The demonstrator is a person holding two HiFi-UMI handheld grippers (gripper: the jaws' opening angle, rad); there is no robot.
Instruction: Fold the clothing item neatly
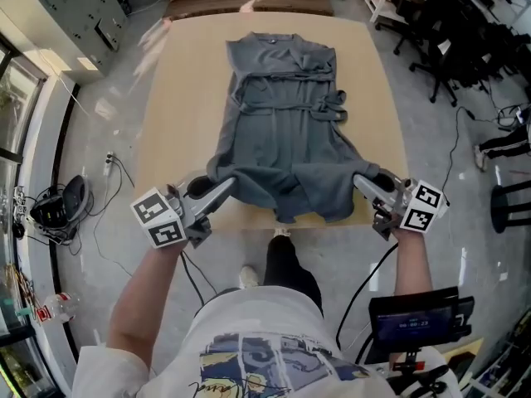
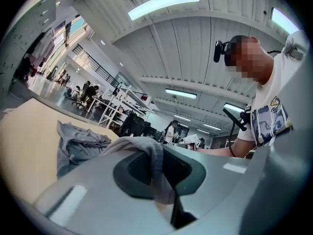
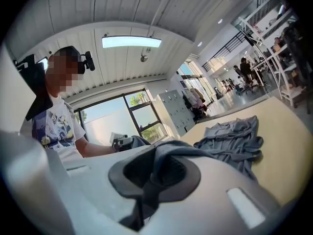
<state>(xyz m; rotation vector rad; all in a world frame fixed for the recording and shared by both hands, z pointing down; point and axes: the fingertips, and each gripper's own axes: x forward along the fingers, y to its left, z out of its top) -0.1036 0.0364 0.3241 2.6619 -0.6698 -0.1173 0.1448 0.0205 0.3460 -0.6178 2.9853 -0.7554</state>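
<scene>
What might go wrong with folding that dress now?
1. The left tool and right tool each pinch only a small bit of the dress, so a corner might slip out.
2. The hem sags between them, so the fold may come out crooked.
3. The loose belt may bunch up inside the fold.

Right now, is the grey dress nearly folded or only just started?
Only just started. Done: the grey dress lies spread out on the table. In hand: the left gripper and right gripper each pinch a near hem corner, raised off the table. Left: every fold; no layer lies doubled over yet.
</scene>
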